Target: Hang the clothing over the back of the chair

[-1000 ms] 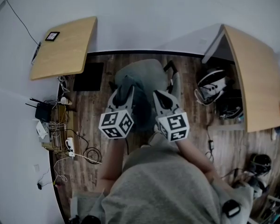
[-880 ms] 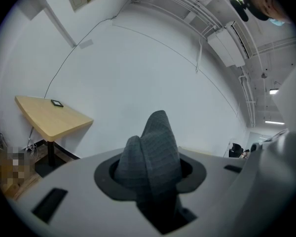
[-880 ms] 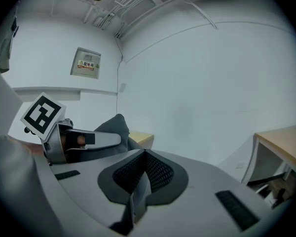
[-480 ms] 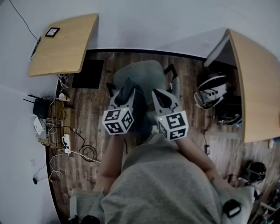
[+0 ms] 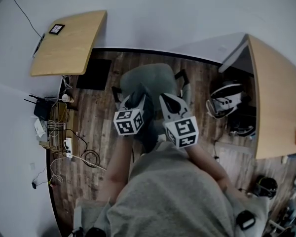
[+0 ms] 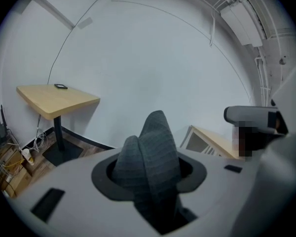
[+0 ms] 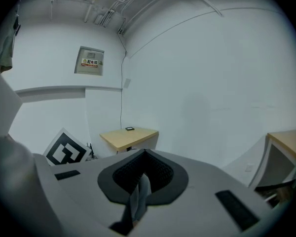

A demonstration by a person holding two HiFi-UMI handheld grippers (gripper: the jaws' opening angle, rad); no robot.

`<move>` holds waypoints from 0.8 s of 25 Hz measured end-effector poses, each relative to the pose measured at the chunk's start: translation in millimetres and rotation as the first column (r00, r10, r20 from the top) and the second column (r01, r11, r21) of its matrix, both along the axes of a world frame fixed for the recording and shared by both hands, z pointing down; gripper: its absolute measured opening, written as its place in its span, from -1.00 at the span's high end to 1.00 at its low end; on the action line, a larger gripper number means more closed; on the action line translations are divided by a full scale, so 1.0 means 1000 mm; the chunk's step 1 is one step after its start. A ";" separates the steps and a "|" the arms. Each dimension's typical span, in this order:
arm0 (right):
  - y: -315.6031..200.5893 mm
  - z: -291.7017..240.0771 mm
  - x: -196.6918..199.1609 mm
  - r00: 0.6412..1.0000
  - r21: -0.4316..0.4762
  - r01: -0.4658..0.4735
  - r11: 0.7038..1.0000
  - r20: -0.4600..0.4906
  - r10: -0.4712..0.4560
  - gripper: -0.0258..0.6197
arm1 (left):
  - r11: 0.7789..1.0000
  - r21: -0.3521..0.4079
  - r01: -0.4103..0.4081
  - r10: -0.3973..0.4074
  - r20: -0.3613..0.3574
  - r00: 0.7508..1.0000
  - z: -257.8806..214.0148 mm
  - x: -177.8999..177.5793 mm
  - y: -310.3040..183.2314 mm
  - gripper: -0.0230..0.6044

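The left tongs [image 6: 148,176] are clamped on a thick, doubled fold of dark grey ribbed knit clothing [image 6: 151,142]. The bunched cloth fills the gap between the jaws and holds them partly apart, and a hump of it rises past the tips. The right tongs [image 7: 139,184] stand nearly together and pinch only a thin edge of the same garment, which hangs as a narrow strip in the gap. In the head view the two sit side by side and close together, both pointing away from the person. The rest of the dark cloth sags between and beneath them.

Just ahead of both sets of tips, and lower, stands a grey-green upholstered office chair [image 5: 154,75] with black armrests. From above I cannot tell whether the garment touches it. Behind the tongs is the person's loose grey top [image 5: 172,196].

Well out to the left of the left tongs is a light wooden desk [image 5: 69,43] with a small black device [image 5: 56,28] on it. Nearer that side, a tangle of white and black cables and boxes [image 5: 54,130] lies on the brown plank floor [image 5: 98,112]. Off to the right of the right tongs stands a second light wooden desk [image 5: 274,98], with black-and-white gear [image 5: 226,95] under its edge. A plain white wall [image 5: 187,14] rises beyond the chair.
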State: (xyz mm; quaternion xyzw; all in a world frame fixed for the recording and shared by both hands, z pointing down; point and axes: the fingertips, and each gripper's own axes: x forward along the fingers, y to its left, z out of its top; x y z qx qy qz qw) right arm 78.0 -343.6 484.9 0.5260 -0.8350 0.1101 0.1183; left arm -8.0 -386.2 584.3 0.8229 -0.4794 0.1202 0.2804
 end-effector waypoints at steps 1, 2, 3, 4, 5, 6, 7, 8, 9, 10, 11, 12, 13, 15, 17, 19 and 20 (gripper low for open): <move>-0.001 0.001 0.000 1.000 -0.002 0.005 1.000 -0.001 -0.005 0.92 | 1.000 -0.009 -0.001 0.001 0.006 1.000 0.005 0.001 -0.001 0.44; -0.003 0.003 0.000 1.000 -0.003 0.009 1.000 -0.001 -0.009 0.92 | 1.000 -0.017 -0.002 0.002 0.010 1.000 0.010 0.003 -0.003 0.44; -0.005 0.004 0.001 1.000 -0.004 0.013 1.000 -0.002 -0.013 0.92 | 1.000 -0.024 -0.004 0.004 0.014 1.000 0.013 0.005 -0.004 0.44; -0.006 0.005 0.003 1.000 -0.006 0.016 1.000 -0.002 -0.016 0.92 | 1.000 -0.031 -0.006 0.007 0.019 1.000 0.017 0.007 -0.006 0.44; -0.007 0.006 0.004 1.000 -0.009 0.019 1.000 -0.003 -0.019 0.92 | 0.999 -0.036 -0.008 0.009 0.026 1.000 0.019 0.009 -0.007 0.44; -0.007 0.007 0.005 1.000 -0.012 0.022 1.000 -0.004 -0.022 0.92 | 0.999 -0.041 -0.010 0.012 0.034 0.999 0.022 0.011 -0.007 0.44; -0.008 0.008 0.007 1.000 -0.013 0.025 1.000 -0.005 -0.025 0.92 | 0.999 -0.046 -0.011 0.013 0.044 0.999 0.025 0.012 -0.008 0.44; -0.010 0.008 0.008 1.000 -0.013 0.028 1.000 -0.005 -0.028 0.92 | 0.999 -0.049 -0.011 0.013 0.052 0.999 0.026 0.013 -0.009 0.44; -0.011 0.008 0.009 1.000 -0.012 0.031 0.999 -0.004 -0.031 0.92 | 0.999 -0.051 -0.009 0.012 0.060 0.998 0.028 0.014 -0.010 0.43; -0.013 0.008 0.010 0.999 -0.012 0.034 0.999 -0.003 -0.034 0.92 | 0.999 -0.053 -0.007 0.010 0.067 0.998 0.029 0.014 -0.010 0.43; -0.014 0.008 0.011 0.999 -0.013 0.037 0.999 -0.001 -0.037 0.92 | 0.998 -0.056 -0.006 0.010 0.073 0.997 0.031 0.015 -0.011 0.42; -0.015 0.009 0.011 0.999 -0.015 0.039 0.999 0.001 -0.039 0.92 | 0.998 -0.061 -0.008 0.013 0.079 0.997 0.033 0.015 -0.011 0.41; -0.016 0.010 0.012 0.999 -0.020 0.042 0.999 0.003 -0.042 0.92 | 0.998 -0.068 -0.014 0.020 0.083 0.996 0.036 0.016 -0.011 0.40; -0.017 0.011 0.011 0.999 -0.021 0.050 0.999 0.005 -0.050 0.92 | 0.996 -0.082 -0.033 0.040 0.084 0.996 0.039 0.019 -0.010 0.36; -0.019 0.013 0.012 0.998 -0.023 0.058 0.998 0.007 -0.058 0.92 | 0.995 -0.090 -0.040 0.047 0.076 0.996 0.041 0.020 -0.010 0.27; -0.020 0.014 0.012 0.998 -0.024 0.065 0.998 0.008 -0.065 0.92 | 0.996 -0.088 -0.023 0.029 0.070 0.997 0.041 0.019 -0.012 0.13; -0.021 0.015 0.011 0.998 -0.022 0.068 0.997 0.009 -0.068 0.92 | 0.996 -0.084 -0.009 0.015 0.069 0.997 0.041 0.017 -0.013 0.08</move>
